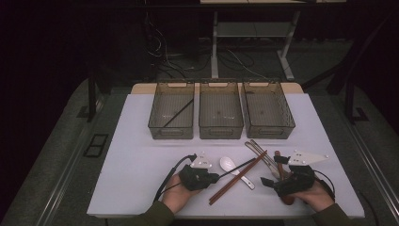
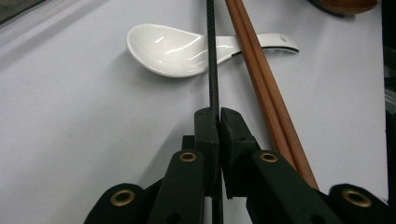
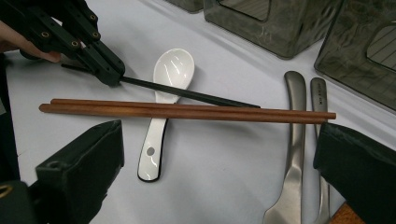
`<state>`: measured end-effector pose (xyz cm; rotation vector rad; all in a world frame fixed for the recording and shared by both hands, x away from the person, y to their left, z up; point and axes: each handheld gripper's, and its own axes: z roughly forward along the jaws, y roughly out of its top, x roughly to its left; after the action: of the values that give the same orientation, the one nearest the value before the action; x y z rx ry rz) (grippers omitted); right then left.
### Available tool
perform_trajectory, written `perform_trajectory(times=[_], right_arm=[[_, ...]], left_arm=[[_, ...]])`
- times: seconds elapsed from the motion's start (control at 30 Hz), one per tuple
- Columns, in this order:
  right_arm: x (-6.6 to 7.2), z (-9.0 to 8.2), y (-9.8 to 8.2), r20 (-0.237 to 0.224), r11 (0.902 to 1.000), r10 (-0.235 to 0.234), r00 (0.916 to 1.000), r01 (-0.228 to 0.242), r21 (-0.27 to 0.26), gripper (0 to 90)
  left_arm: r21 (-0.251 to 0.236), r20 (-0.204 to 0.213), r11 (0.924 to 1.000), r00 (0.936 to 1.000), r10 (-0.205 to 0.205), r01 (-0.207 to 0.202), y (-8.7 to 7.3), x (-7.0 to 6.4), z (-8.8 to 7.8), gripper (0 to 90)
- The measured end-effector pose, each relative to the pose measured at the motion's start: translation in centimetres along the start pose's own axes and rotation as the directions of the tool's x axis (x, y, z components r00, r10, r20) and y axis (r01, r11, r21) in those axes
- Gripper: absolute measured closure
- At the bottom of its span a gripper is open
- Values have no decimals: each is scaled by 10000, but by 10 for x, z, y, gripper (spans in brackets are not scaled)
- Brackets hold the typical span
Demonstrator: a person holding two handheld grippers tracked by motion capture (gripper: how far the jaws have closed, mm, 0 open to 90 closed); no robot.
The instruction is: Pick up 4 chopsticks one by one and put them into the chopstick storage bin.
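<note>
High view: the left tool (image 1: 214,178) has clenched on one end of a black chopstick (image 1: 237,167) near the front of the counter (image 1: 136,155). The stick runs up and right, over the white spoon (image 1: 229,164) and beside the brown chopsticks (image 1: 237,184). A matching black stick (image 1: 178,113) already lies in the left bin (image 1: 155,125), so that bin looks the likely target. The right tool (image 1: 264,182) waits at the right, among the metal cutlery (image 1: 260,151).

Left gripper view: the jaws are pinched tight on the black chopstick (image 2: 213,60), gripping it at its very end. It crosses the spoon (image 2: 168,49) handle, and the brown chopsticks (image 2: 261,79) lie just beside it. With so long an overhang the far tip may droop or swing, so lift straight up first, clear of the spoon and brown pair, before turning toward the bins.

Right gripper view: the right tool (image 3: 219,172) stands released, jaws wide with nothing between them. The left tool (image 3: 114,77) grips the black chopstick (image 3: 191,95), which rests across the spoon (image 3: 170,70), close to the brown chopsticks (image 3: 187,112). Raise slowly so neither gets dragged along.
</note>
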<state>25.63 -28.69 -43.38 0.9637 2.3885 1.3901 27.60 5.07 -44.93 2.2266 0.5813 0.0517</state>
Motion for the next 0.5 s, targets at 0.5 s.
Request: perform_trajectory(times=[0.5], right_arm=[[0, 0, 0, -7, 10000, -31, 10000, 31, -22, 16]], left_arm=[[-400, -9, 9992, 10000, -26, 25, 2, 9, -16, 857]])
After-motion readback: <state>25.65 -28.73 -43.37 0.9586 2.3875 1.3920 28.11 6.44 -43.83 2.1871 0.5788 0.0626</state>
